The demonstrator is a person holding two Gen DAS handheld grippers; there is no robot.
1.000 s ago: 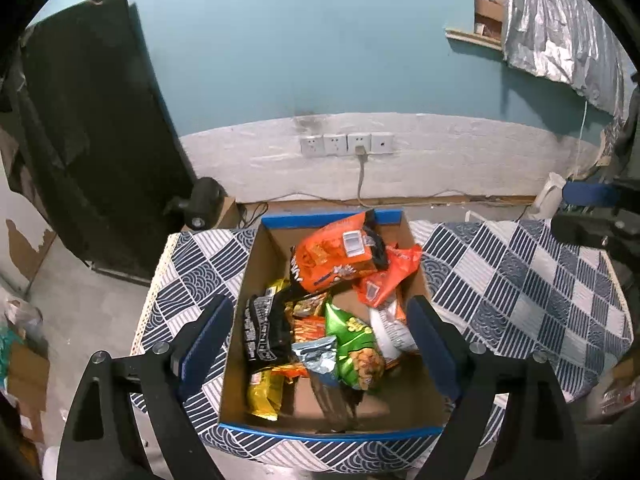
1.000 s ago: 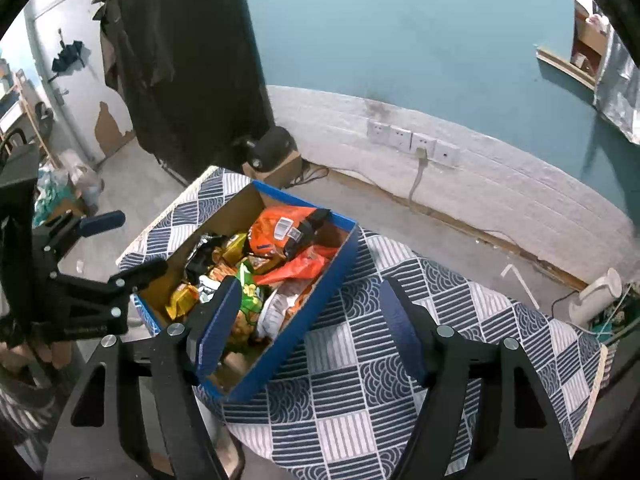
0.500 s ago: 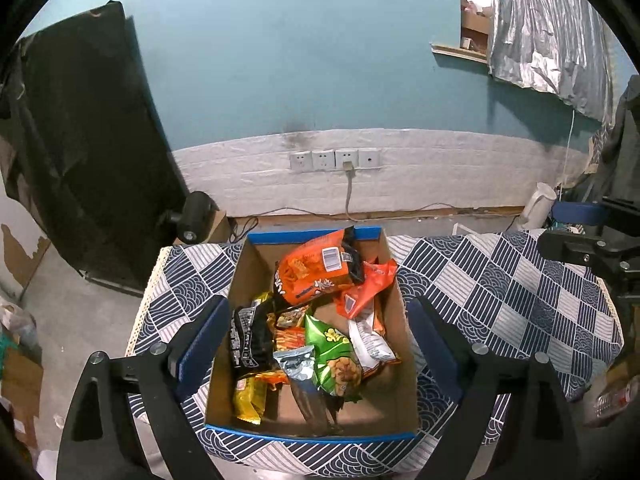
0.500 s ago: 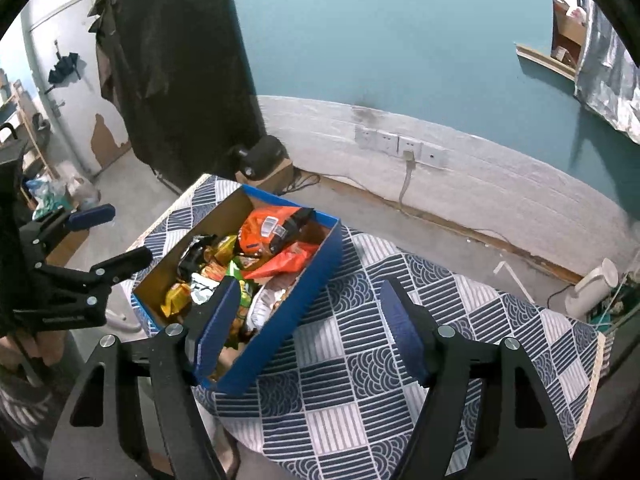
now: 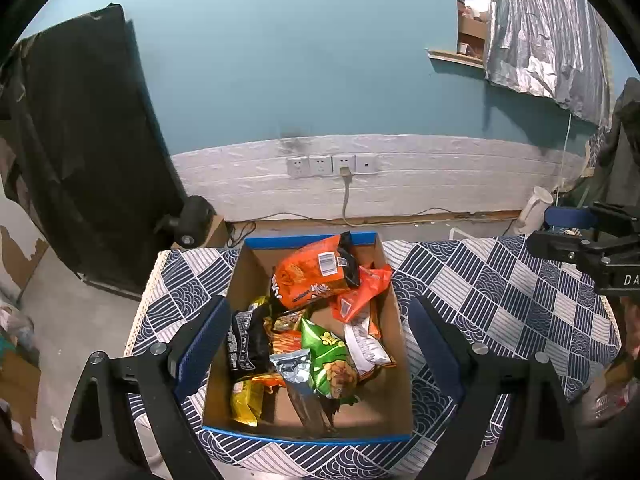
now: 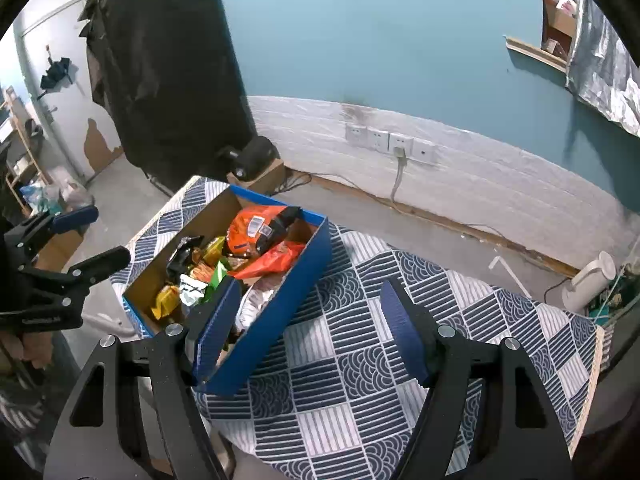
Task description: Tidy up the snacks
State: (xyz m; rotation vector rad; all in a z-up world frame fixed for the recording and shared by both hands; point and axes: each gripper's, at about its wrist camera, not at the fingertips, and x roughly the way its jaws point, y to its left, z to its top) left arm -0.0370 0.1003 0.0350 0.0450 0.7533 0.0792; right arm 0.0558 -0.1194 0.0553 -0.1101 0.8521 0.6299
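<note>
A blue-rimmed cardboard box (image 5: 396, 320) (image 6: 304, 264) sits on the left part of a table with a navy patterned cloth (image 5: 500, 292) (image 6: 360, 360). It holds several snack bags: a large orange bag (image 5: 310, 272) (image 6: 252, 230), a red-orange packet (image 5: 358, 298), a green bag (image 5: 326, 354), a black bag (image 5: 244, 342), a silver pouch (image 5: 294, 366) and a yellow bag (image 5: 244, 400). My left gripper (image 5: 318, 350) is open and empty, raised above the box. My right gripper (image 6: 310, 330) is open and empty, raised above the cloth right of the box; it also shows in the left wrist view (image 5: 560, 230). The left gripper also shows in the right wrist view (image 6: 100, 236).
A teal wall with white sockets (image 5: 332, 165) and a plugged cable stands behind the table. A black cloth-covered stand (image 6: 168, 80) and a dark lamp on a carton (image 5: 192, 222) are at back left. A white kettle (image 6: 588, 280) stands on the floor at right.
Both grippers have pulled up and back from the table, so the box and cloth look smaller and lower. Both stay open; the snacks have not moved.
</note>
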